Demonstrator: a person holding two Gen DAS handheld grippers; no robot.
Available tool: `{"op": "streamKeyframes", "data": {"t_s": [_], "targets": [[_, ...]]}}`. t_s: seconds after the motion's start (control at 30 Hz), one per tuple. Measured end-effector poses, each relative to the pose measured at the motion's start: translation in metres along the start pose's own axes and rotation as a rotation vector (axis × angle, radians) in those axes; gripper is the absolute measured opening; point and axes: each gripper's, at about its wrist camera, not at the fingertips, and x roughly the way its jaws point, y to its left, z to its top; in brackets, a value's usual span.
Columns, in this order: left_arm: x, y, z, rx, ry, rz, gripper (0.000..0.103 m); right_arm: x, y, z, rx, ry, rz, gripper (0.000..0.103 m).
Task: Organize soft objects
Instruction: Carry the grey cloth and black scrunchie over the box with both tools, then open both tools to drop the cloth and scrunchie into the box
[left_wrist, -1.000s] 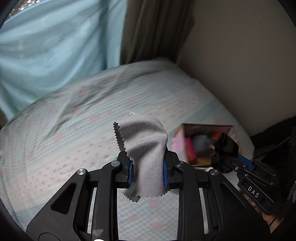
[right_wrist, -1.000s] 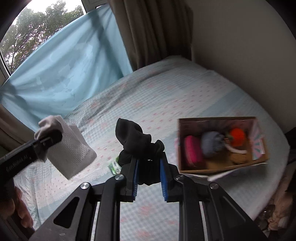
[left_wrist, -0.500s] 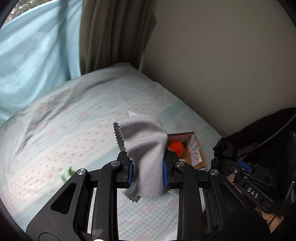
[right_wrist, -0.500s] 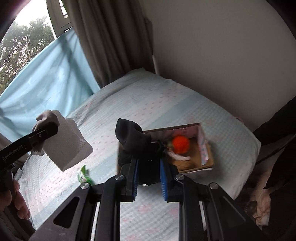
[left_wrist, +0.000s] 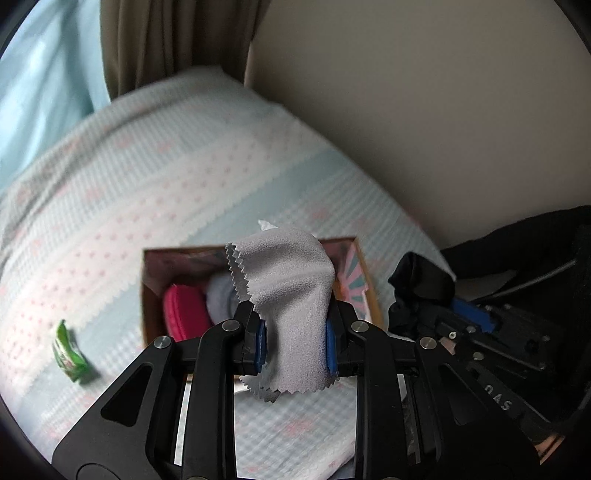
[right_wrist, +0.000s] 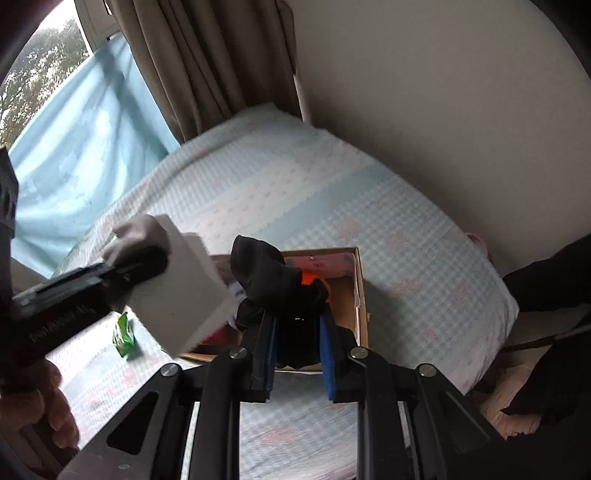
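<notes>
Both tools are loaded and hanging over the bed (left_wrist: 229, 192). The left tool (left_wrist: 294, 341) pinches a grey cloth (left_wrist: 291, 295) between its blue pads, jaws narrow, the cloth folded over the top and drooping below with its pinked edge showing. The right tool (right_wrist: 298, 341) clamps a black sock (right_wrist: 273, 280) that bunches up above the jaws. Below them sits the cardboard box (right_wrist: 360, 295), already holding a pink pad (left_wrist: 184, 310) and something orange (right_wrist: 308, 277) (mostly hidden behind the sock).

Handling looks easy on weight: both pieces are light and limp, so they'll flop and could cling to the pads on release. A pinch through the middle fold, as here, seems right; an edge grip risks a slip.

Hard to read: the box floor, covered by cloth and sock in both views, and the rest of its contents. A small green packet (left_wrist: 70, 350) lies on the bed beside the box, too blurred to identify.
</notes>
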Motion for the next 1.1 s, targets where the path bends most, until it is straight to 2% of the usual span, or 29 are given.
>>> {"op": "streamKeyframes", "data": {"t_s": [0.23, 0.43, 0.47, 0.5, 0.53, 0.57, 0.6, 0.63, 0.67, 0.7, 0.73, 0.77, 0.83, 1.1], "targets": [[0.079, -0.003, -0.012, -0.041, 0.131, 0.041, 0.021, 0.061, -0.030, 0.007, -0.003, 0.105, 0.052, 0.019], [0.113, -0.010, -0.016, 0.009, 0.196, 0.069, 0.021, 0.098, -0.042, 0.007, 0.019, 0.179, 0.102, 0.019], [0.111, -0.013, -0.016, 0.030, 0.191, 0.072, 0.025, 0.104, -0.043, 0.008, 0.029, 0.197, 0.122, 0.019], [0.111, -0.016, -0.015, 0.055, 0.196, 0.084, 0.046, 0.108, -0.045, 0.009, 0.041, 0.212, 0.137, 0.019], [0.113, -0.017, -0.014, 0.082, 0.203, 0.111, 0.060, 0.112, -0.046, 0.010, 0.055, 0.225, 0.144, 0.020], [0.113, -0.015, -0.015, 0.100, 0.201, 0.178, 0.078, 0.116, -0.048, 0.012, 0.070, 0.235, 0.145, 0.024], [0.114, -0.011, -0.014, 0.111, 0.197, 0.215, 0.086, 0.119, -0.051, 0.013, 0.084, 0.243, 0.125, 0.028], [0.113, -0.003, -0.015, 0.099, 0.198, 0.216, 0.088, 0.122, -0.055, 0.014, 0.091, 0.252, 0.112, 0.040], [0.112, 0.005, -0.015, 0.070, 0.205, 0.200, 0.092, 0.126, -0.058, 0.015, 0.097, 0.263, 0.102, 0.058], [0.113, 0.014, -0.016, 0.035, 0.216, 0.184, 0.096, 0.130, -0.061, 0.015, 0.107, 0.275, 0.101, 0.068], [0.112, 0.023, -0.018, 0.003, 0.221, 0.186, 0.096, 0.133, -0.064, 0.015, 0.117, 0.283, 0.110, 0.085], [0.111, 0.028, -0.019, -0.009, 0.222, 0.194, 0.096, 0.135, -0.067, 0.014, 0.130, 0.287, 0.129, 0.093], [0.109, 0.035, -0.023, -0.022, 0.226, 0.205, 0.096, 0.136, -0.067, 0.013, 0.139, 0.291, 0.152, 0.093], [0.100, 0.039, -0.029, -0.020, 0.222, 0.230, 0.096, 0.128, -0.050, 0.015, 0.075, 0.258, 0.127, 0.093]]}}
